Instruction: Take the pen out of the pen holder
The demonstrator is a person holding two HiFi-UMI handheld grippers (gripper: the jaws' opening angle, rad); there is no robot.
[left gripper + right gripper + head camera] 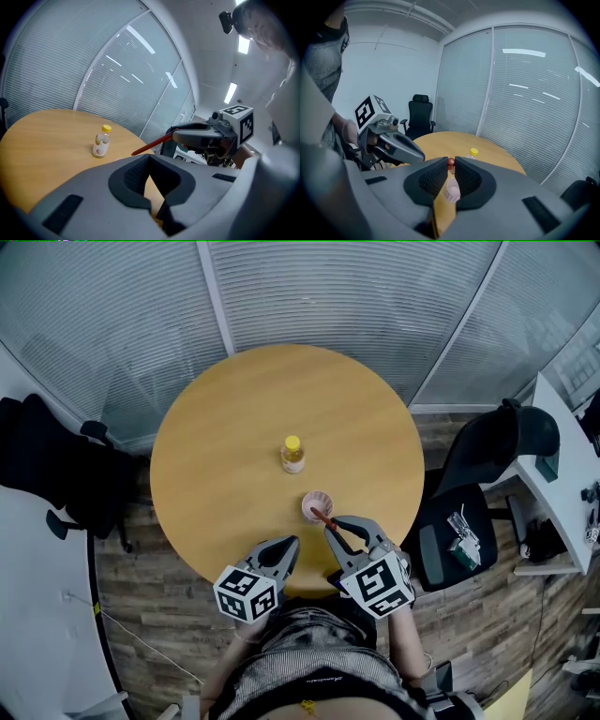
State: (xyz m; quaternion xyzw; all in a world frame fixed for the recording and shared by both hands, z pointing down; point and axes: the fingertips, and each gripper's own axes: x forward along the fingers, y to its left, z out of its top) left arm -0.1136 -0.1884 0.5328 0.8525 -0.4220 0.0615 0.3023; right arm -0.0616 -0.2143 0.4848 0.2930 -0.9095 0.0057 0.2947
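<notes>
The round wooden table [234,446] is seen from above in the head view; a small bottle [292,455] with a yellow cap is stood upright near its centre; the pen holder [310,502], a small pale pink cup, is stood upright between the bottle and the near edge, apart from the bottle; the right gripper [330,529] is held just beside the holder, on its near right side; its jaws are closed on the upper end of the red pen [322,517], as confirmed in the right gripper view, where the red end is pinched between the two pads; the pen is slanted down from the jaws towards the holder, and its lower end is seen over the holder's mouth in the head view; whether it is clear of the rim cannot be determined; the left gripper [289,547] is held above the near table edge, left of the right gripper and apart from it; its jaws are closed tip to tip, with nothing held between them
</notes>
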